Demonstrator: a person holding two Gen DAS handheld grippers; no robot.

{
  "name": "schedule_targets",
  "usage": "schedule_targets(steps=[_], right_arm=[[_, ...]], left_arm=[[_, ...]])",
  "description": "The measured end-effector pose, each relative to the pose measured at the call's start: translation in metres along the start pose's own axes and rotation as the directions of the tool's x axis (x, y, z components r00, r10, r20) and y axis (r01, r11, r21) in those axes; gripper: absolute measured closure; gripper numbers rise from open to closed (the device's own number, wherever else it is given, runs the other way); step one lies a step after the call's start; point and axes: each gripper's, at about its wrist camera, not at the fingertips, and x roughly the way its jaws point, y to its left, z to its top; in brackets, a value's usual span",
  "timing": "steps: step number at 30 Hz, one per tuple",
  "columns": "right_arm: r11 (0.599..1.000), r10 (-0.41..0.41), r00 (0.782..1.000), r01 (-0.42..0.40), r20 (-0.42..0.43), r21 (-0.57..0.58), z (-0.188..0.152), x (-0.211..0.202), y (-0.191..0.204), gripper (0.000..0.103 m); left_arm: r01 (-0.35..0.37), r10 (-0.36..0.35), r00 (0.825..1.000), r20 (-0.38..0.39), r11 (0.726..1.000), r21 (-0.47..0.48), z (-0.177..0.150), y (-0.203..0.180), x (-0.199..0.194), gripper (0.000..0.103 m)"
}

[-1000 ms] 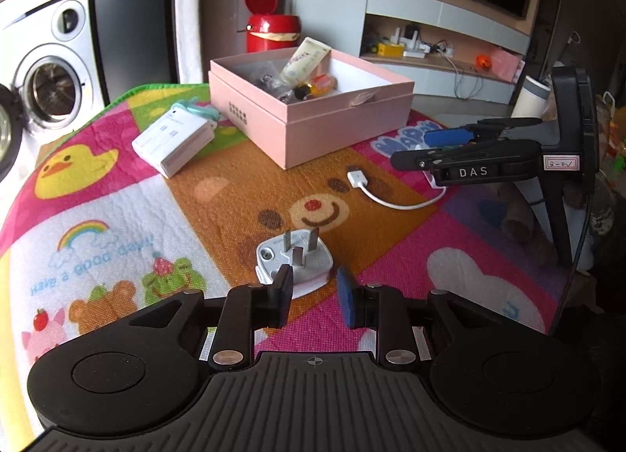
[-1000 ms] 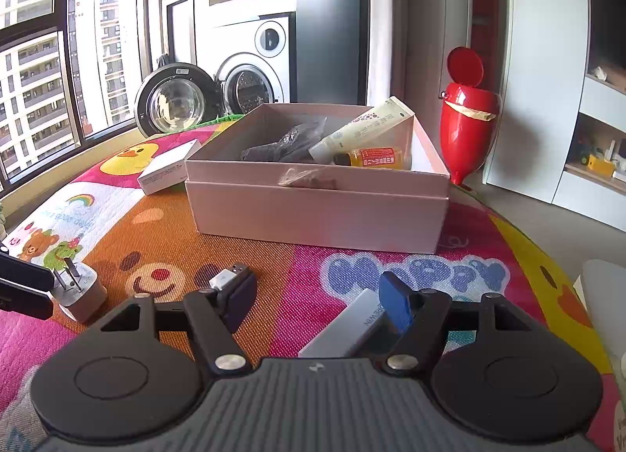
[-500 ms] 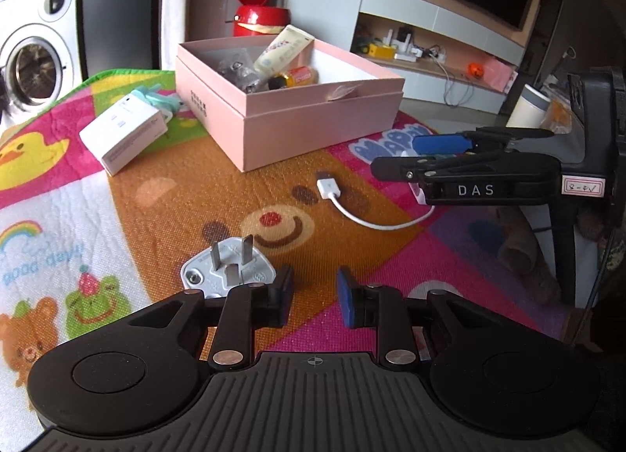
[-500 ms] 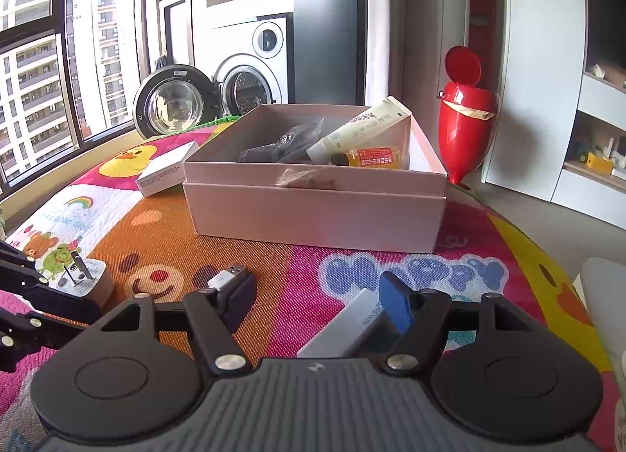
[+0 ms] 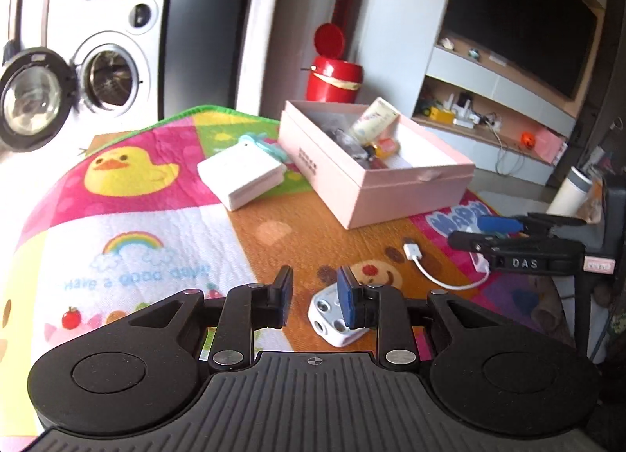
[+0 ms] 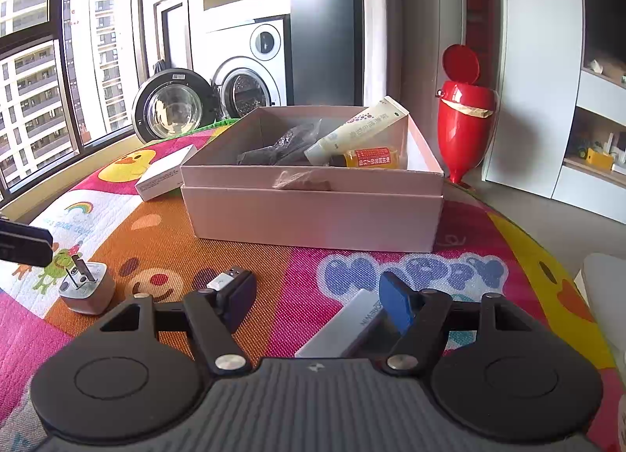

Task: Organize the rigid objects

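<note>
Sunlit laundry-corner room, washing machine [image 6: 250, 76] door ajar: a cartoon-print play mat [image 5: 129, 225] covers the tabletop, where a pink box [image 6: 313, 213] already holds a cream tube [image 6: 354, 129], a small orange bottle [image 6: 369, 158] and a dark wrapped item.

Near the mat's front edge the left claw [image 5: 315, 297] hovers with its jaws drawn almost together and nothing between them; the white plug adapter [image 5: 332, 319] lies on the bear print just beside and partly behind its blue right pad [image 5: 346, 301], outside the gap.

The right claw [image 6: 317, 301] hangs with its jaws spread and empty. A USB plug on a white cable [image 5: 430, 270] rests by its dark left pad [image 6: 236, 297], and a slim white box [image 6: 344, 329] lies flat on the mat against the blue one.

A white carton [image 5: 242, 174] waits beside the pink box.

The adapter looks like the piece in hand. Done well, the left claw would spread first, shift sideways until the adapter's body sits squarely between the pads, then close on its flat sides rather than its prongs, lifting straight before carrying it over the box rim. Closing off-centre risks flicking the smooth plastic away across the mat.
</note>
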Motion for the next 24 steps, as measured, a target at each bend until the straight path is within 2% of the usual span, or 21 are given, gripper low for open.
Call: schedule_targets(steps=[2, 4, 7, 8, 13, 15, 18, 20, 22, 24], right_arm=[[1.000, -0.002, 1.000, 0.002, 0.003, 0.001, 0.000, 0.000, 0.000, 0.033], [1.000, -0.004, 1.000, 0.004, 0.002, 0.003, 0.000, 0.000, 0.000, 0.033], [1.000, -0.006, 1.000, 0.006, -0.002, 0.000, 0.000, 0.001, 0.001, 0.033], [1.000, -0.006, 1.000, 0.006, -0.002, -0.001, 0.000, 0.001, 0.001, 0.033], [1.000, -0.007, 1.000, 0.007, -0.003, -0.001, -0.001, 0.001, 0.001, 0.033], [1.000, -0.007, 1.000, 0.007, -0.003, -0.002, -0.001, 0.001, 0.001, 0.033], [1.000, -0.007, 1.000, 0.007, -0.002, -0.001, -0.001, 0.001, 0.001, 0.033], [1.000, -0.006, 1.000, 0.006, -0.002, 0.000, -0.001, 0.001, 0.001, 0.033], [1.000, -0.005, 1.000, 0.005, -0.001, 0.001, -0.001, 0.001, 0.001, 0.033], [1.000, -0.003, 1.000, 0.003, 0.000, 0.005, -0.001, 0.001, 0.001, 0.033]], left_arm=[[0.010, -0.010, 1.000, -0.009, 0.999, -0.044, 0.000, 0.011, 0.006, 0.076], [0.051, -0.053, 0.998, -0.043, 0.998, -0.047, -0.005, 0.011, 0.013, 0.076], [0.092, -0.093, 0.992, -0.084, 0.996, -0.014, -0.013, 0.000, 0.019, 0.076], [0.099, -0.098, 0.991, -0.091, 0.995, -0.001, -0.015, -0.005, 0.021, 0.073], [0.151, -0.146, 0.983, -0.109, 0.988, 0.044, -0.021, -0.031, 0.029, 0.073], [0.156, -0.142, 0.981, -0.135, 0.983, 0.099, -0.024, -0.044, 0.032, 0.073], [0.106, -0.067, 0.983, -0.169, 0.965, 0.239, -0.033, -0.066, 0.034, 0.073], [0.083, -0.034, 0.986, -0.161, 0.948, 0.308, -0.037, -0.077, 0.034, 0.073], [0.120, -0.067, 0.981, -0.180, 0.947, 0.299, -0.038, -0.081, 0.035, 0.072], [0.153, -0.100, 0.976, -0.192, 0.946, 0.285, -0.038, -0.085, 0.037, 0.065]])
